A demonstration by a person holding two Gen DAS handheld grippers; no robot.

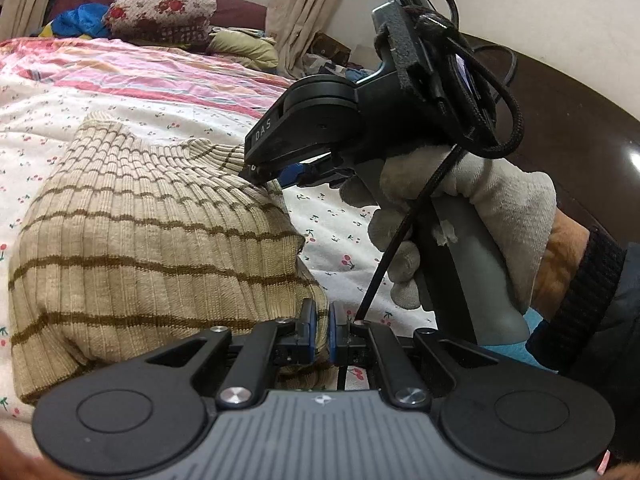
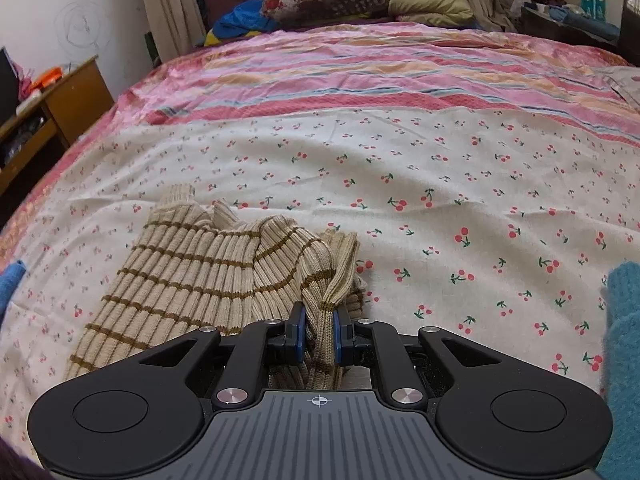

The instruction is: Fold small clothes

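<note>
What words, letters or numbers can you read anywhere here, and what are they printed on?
"DAS": white letters on the black body of the right gripper, seen from the left wrist camera.
One more white mark below it, near the fingers: partly hidden, unreadable.
Crosshair symbols, no text, on both grey camera mounts.
Nothing else is legible.

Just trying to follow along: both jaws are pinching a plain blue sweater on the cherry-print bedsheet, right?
Not quite. The sweater is beige ribbed knit with brown stripes, not plain blue; the right wrist view shows this. The rest holds: it lies on the cherry-print bedsheet, with the right gripper pinching a bunched fold and the left gripper shut at its edge.
</note>
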